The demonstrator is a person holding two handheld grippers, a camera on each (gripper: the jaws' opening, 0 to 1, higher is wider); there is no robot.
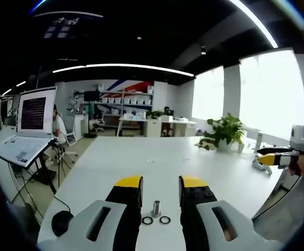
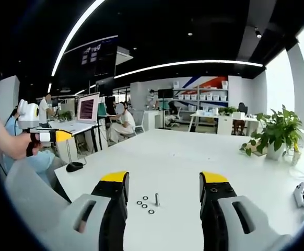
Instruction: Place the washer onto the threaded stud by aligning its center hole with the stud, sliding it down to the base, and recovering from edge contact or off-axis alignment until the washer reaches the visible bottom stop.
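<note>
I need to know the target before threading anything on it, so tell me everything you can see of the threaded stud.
The threaded stud is a short, grey, metallic-looking post standing upright on the white table. It seems wider at its foot, though its threads are too small to make out. No washer sits on it. Dark ring washers lie flat on the table beside it, apart from it. In the left gripper view it stands between that gripper's open jaws, untouched.

The left gripper view looks low and close along the white tabletop [image 1: 157, 157] at the stud [image 1: 155, 207]. The right gripper view sits higher and farther from the stud [image 2: 156, 199]. Both views share tabletop, stud and potted plant [image 1: 224, 130].
</note>
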